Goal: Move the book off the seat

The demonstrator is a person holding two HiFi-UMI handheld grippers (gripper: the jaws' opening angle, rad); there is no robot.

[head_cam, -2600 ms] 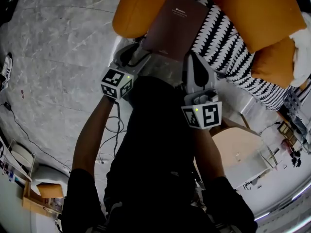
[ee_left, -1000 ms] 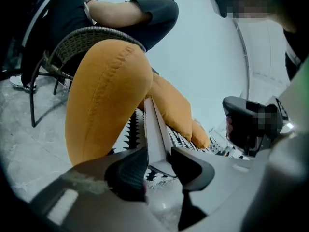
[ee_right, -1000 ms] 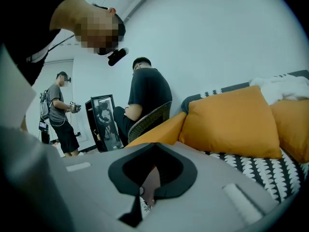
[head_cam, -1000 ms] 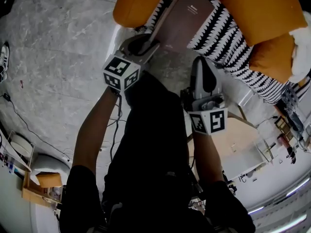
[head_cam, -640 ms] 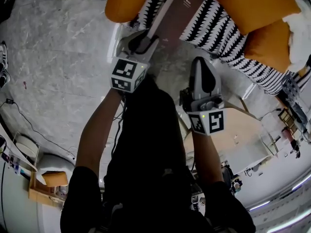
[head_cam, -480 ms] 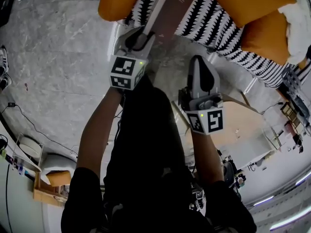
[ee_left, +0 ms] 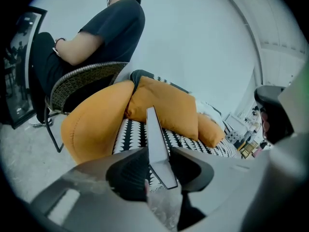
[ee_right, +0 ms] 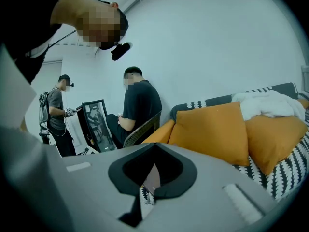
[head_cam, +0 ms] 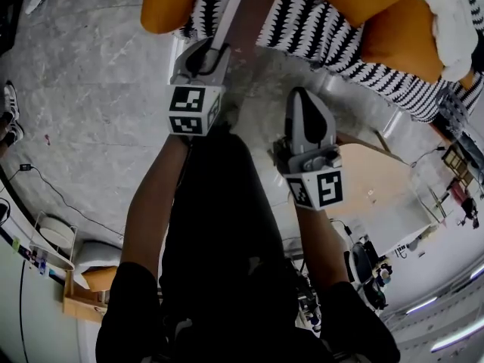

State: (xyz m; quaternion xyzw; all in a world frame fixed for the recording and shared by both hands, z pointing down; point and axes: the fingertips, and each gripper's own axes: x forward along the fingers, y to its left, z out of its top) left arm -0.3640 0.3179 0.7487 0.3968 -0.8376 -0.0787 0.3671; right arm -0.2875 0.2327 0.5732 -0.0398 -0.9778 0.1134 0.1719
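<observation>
The brown book (head_cam: 246,10) is tipped up on edge over the black-and-white patterned seat (head_cam: 310,25). My left gripper (head_cam: 208,48) is shut on its near edge. In the left gripper view the book (ee_left: 155,134) shows as a thin upright blade pinched between the pads of the left gripper (ee_left: 159,168). My right gripper (head_cam: 304,97) hangs lower and to the right, off the book, shut with nothing held. In the right gripper view, part of the book (ee_right: 152,178) shows through the hollow behind the meeting tips of the right gripper (ee_right: 154,149).
Orange cushions (head_cam: 170,6) (head_cam: 393,36) flank the seat, with a white cloth (head_cam: 454,13) at the far right. A low wooden table (head_cam: 370,180) stands to my right. A person (ee_left: 96,37) sits in a chair beside the sofa; another (ee_right: 55,115) stands further off. Cables (head_cam: 45,195) lie on the floor.
The right gripper has let go of the book and drawn back. The left gripper has tipped the book from flat to nearly edge-on and raised it.
</observation>
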